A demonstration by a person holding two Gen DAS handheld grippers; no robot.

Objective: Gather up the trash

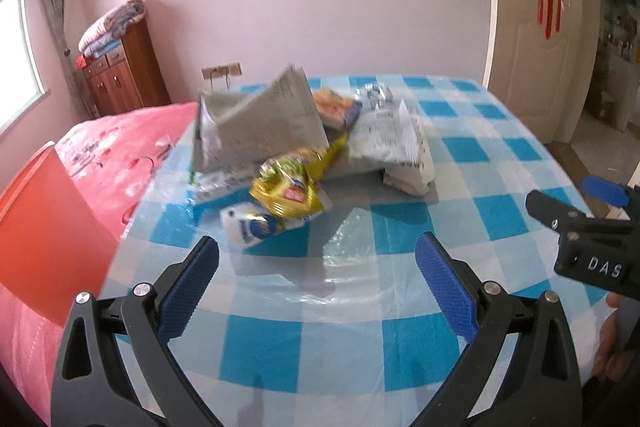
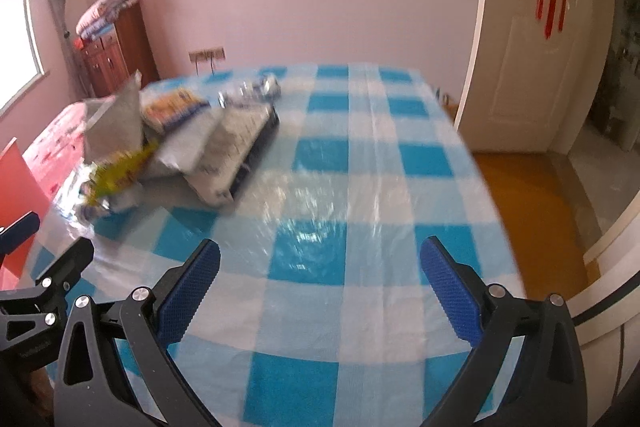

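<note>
Nearest the cameras, the left claw (image 1: 317, 259) hangs over the bench (image 1: 360, 343) with its blue ribbed pads spread wide and nothing between them; the right claw (image 2: 320, 265) is likewise gaping and empty, and sits further to the right, over bare blue-and-white checked plastic sheeting.

Just beyond the left claw lies a small white-and-blue crumpled packet (image 1: 252, 227), touching a shiny yellow foil snack bag (image 1: 290, 193). Behind these a large grey folded paper bag (image 1: 256, 123) leans upright and tilted, resting against a white printed bag (image 1: 396, 147); an orange packet (image 1: 334, 105) and a silvery crinkled wrapper (image 1: 374, 95) lie at the far end of the heap.

The likely troubles:
- The grey bag looks propped by its neighbours. Pulling the yellow foil from under its edge could topple it, perhaps toward the left rim of the bench and onto the pink bedcover (image 1: 116, 147).
- The cloth's glossy film is slick and loose; pads closing low on the flat white packet may pinch the sheeting and drag the whole heap.
- Foil is slippery, so a shallow bite could let it slide out.
- No bin is clearly visible; the orange-red panel (image 1: 44, 227) at left cannot be identified.
</note>
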